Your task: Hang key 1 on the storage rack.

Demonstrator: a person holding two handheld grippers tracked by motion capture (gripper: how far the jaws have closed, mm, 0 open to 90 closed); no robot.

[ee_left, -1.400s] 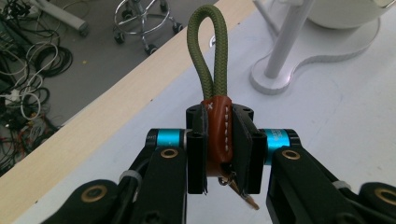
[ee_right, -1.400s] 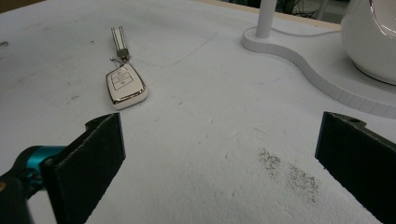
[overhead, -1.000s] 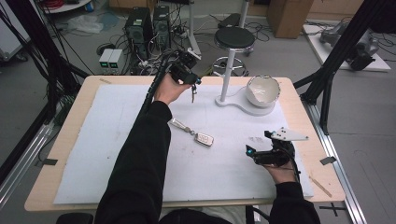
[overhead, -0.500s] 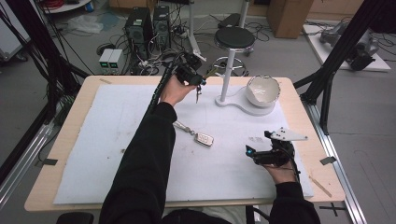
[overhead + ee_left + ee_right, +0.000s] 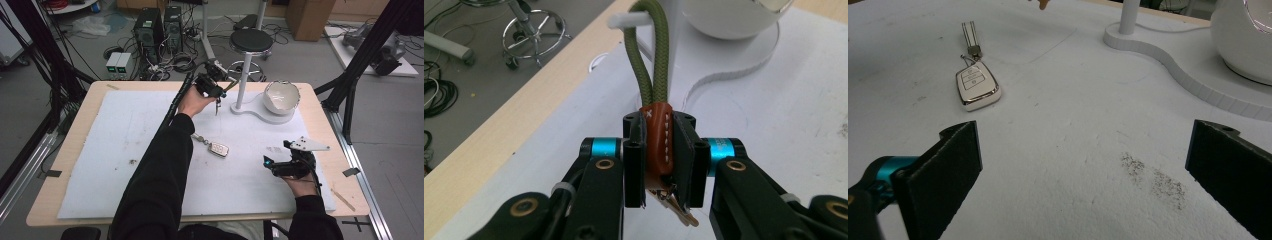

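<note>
My left gripper (image 5: 215,89) (image 5: 659,155) is shut on the brown leather sleeve (image 5: 658,136) of a keychain. Its olive cord loop (image 5: 650,55) passes over the white peg (image 5: 623,20) of a white stand (image 5: 243,82). A metal key (image 5: 218,106) (image 5: 680,212) dangles under the jaws. A white car key fob (image 5: 219,149) (image 5: 976,85) with a strap lies on the white mat mid-table. At the front right my right gripper (image 5: 276,153) (image 5: 1083,165) stands open near the mat, nothing between its jaws, aimed toward the fob.
The stand's curved base (image 5: 260,112) (image 5: 1168,55) carries a white bowl (image 5: 281,96) (image 5: 1243,40) at the back right. The mat (image 5: 125,150) covers most of the wooden table. A stool (image 5: 251,41) and computer cases stand beyond the far edge.
My left hand has moved right and down with the keychain, close up to the stand's post. The right gripper and the fob have stayed put.
</note>
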